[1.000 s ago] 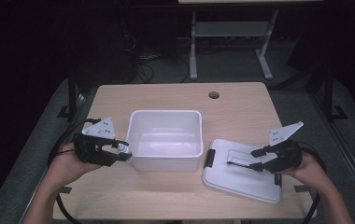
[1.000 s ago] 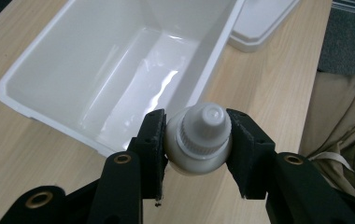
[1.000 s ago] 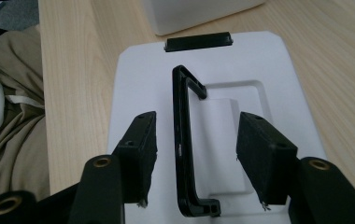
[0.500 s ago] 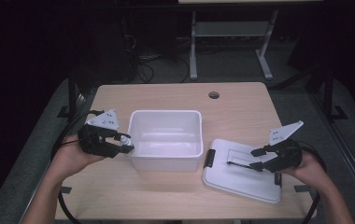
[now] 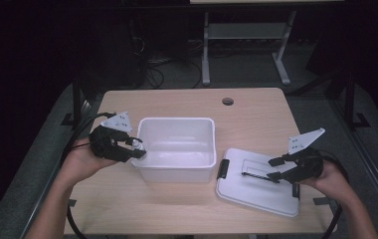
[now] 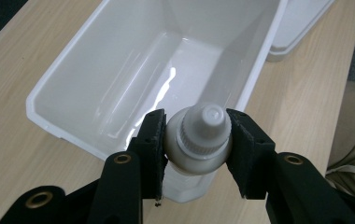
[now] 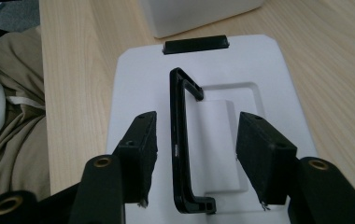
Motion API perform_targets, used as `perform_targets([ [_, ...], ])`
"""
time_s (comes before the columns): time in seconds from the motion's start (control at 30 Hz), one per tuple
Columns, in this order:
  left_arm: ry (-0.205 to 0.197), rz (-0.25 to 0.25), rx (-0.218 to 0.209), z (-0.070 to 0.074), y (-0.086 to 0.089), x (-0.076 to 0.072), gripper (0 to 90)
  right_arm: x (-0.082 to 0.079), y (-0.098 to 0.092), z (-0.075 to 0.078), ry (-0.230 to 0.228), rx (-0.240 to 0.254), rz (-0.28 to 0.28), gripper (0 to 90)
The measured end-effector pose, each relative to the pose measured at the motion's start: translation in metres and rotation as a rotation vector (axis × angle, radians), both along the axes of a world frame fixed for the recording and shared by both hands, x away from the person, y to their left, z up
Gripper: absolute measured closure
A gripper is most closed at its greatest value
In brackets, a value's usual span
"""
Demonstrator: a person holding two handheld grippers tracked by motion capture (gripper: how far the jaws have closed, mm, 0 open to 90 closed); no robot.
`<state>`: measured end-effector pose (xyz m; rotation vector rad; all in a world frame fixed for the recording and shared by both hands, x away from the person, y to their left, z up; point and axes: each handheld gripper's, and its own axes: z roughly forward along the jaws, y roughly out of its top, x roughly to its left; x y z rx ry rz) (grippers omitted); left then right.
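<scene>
Bottle (image 6: 199, 137), small and white with a ribbed cap, pinched between the two black jaws of the left gripper (image 6: 198, 140), cap end toward the camera in the left gripper view. Held just over the near rim of the white bin (image 6: 133, 79), at its left short wall as seen from above (image 5: 136, 145). Left gripper (image 5: 127, 148) gripped in the left hand (image 5: 80, 159), jaws pointing toward the bin (image 5: 177, 172), grey three-cornered plate (image 5: 117, 121) on top.

Right gripper (image 7: 192, 154) spread, pads apart on either side of the raised black handle (image 7: 179, 140) of the white lid (image 7: 133, 84); handle between the jaws, no pad pressing on it, though contact on the near end hard to judge. Lid (image 5: 256, 186) flat on the wooden table (image 5: 177, 209), just to the right of the bin, black latch (image 5: 223, 169) on its edge facing the bin. Right gripper (image 5: 281, 169) low over the lid, held by the right hand (image 5: 329, 177).

Bin open, inside bare and glossy, standing mid-table. Farther on, round cable hole (image 5: 228, 101) in the tabletop near the far edge. Beyond the table, dark floor with cables (image 5: 152, 69) and a metal stand (image 5: 241, 50)
</scene>
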<state>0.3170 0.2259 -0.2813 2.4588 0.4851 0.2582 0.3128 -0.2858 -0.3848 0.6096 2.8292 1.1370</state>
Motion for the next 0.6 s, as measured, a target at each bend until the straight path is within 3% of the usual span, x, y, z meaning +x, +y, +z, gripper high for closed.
perform_targets([
  [0.6, 0.024, 0.017, 0.030, -0.017, -0.003, 0.011, 59.6, 0.001, -0.002, -0.001, -0.003, 0.000, 0.001, 47.4],
])
